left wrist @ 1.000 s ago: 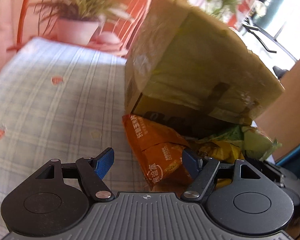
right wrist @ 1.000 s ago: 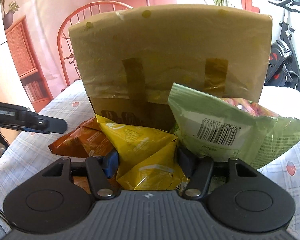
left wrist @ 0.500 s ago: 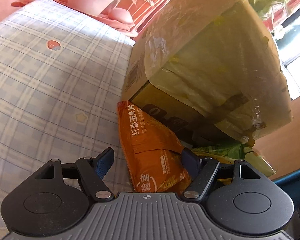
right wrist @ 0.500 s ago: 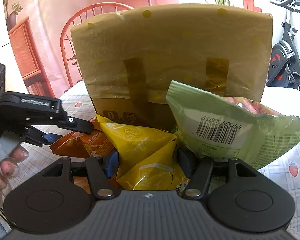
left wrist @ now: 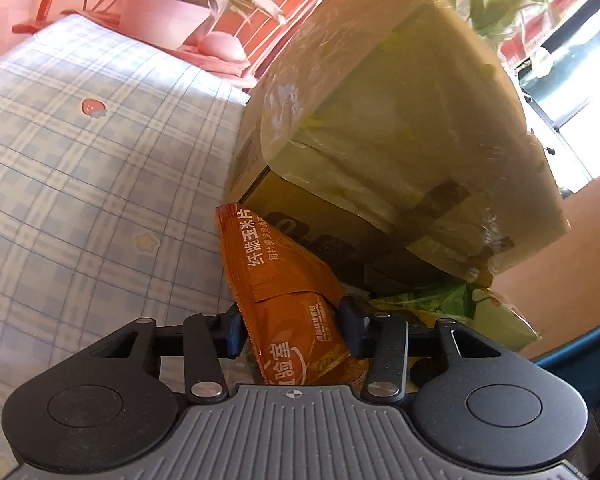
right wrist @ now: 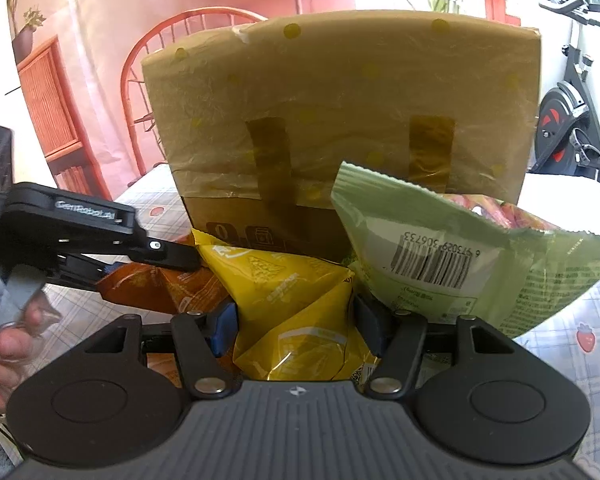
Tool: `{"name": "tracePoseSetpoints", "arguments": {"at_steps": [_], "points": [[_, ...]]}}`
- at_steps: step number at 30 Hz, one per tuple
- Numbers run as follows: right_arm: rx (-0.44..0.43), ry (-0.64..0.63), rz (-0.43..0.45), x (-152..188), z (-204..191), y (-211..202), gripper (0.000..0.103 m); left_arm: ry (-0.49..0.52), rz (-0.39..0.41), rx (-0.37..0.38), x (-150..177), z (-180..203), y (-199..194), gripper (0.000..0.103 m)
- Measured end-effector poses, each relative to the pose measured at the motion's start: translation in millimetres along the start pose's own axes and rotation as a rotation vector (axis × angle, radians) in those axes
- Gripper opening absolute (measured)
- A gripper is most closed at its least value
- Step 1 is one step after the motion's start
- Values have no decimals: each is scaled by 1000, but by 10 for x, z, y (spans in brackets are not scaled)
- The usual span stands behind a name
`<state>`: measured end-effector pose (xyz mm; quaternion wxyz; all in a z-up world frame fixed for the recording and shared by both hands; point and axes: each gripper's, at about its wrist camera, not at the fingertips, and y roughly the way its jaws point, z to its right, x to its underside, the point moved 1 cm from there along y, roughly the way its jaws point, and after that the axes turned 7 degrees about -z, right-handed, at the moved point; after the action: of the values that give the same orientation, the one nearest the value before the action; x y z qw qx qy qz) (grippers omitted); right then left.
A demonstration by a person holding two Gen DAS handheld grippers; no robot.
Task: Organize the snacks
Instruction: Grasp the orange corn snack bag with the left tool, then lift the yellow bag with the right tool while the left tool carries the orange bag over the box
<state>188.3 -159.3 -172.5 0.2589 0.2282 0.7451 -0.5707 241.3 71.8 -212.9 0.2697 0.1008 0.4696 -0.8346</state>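
An orange snack bag (left wrist: 284, 280) lies on the checked tablecloth in front of a tall cardboard box (left wrist: 380, 120). My left gripper (left wrist: 292, 324) is shut on the orange bag. My right gripper (right wrist: 296, 320) is shut on a yellow snack bag (right wrist: 284, 292). A green snack bag (right wrist: 460, 248) leans against the box (right wrist: 340, 100) to the right. In the right wrist view the left gripper (right wrist: 112, 248) comes in from the left onto the orange bag (right wrist: 156, 284). The green bag (left wrist: 440, 300) also shows in the left wrist view.
The checked tablecloth (left wrist: 80, 200) stretches to the left of the box. A potted plant (left wrist: 160, 20) stands at the table's far side. A red chair (right wrist: 172, 60) is behind the box. An exercise bike (right wrist: 572, 100) is at the right.
My left gripper has closed from open onto the orange bag. My right gripper has kept its hold on the yellow bag.
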Motion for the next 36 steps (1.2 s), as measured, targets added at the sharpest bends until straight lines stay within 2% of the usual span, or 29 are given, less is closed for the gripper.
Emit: {"name": "tracePoseSetpoints", "arguments": {"at_steps": [5, 11, 19, 24, 29, 36], "points": [[-18, 18, 6, -3, 11, -62, 62, 31, 47, 32, 7, 44, -270, 48], [-47, 10, 47, -72, -45, -189, 62, 104, 122, 22, -9, 144, -601, 48], [-77, 23, 93, -174, -82, -362, 62, 114, 204, 18, 2, 165, -954, 48], [-106, 4, 159, -302, -149, -582, 62, 182, 269, 25, -2, 328, -1212, 48], [-135, 15, 249, -471, -159, -856, 62, 241, 347, 69, -41, 509, -1531, 48], [-180, 58, 360, -799, -82, -1204, 62, 293, 447, 112, -234, 834, -1852, 48]]}}
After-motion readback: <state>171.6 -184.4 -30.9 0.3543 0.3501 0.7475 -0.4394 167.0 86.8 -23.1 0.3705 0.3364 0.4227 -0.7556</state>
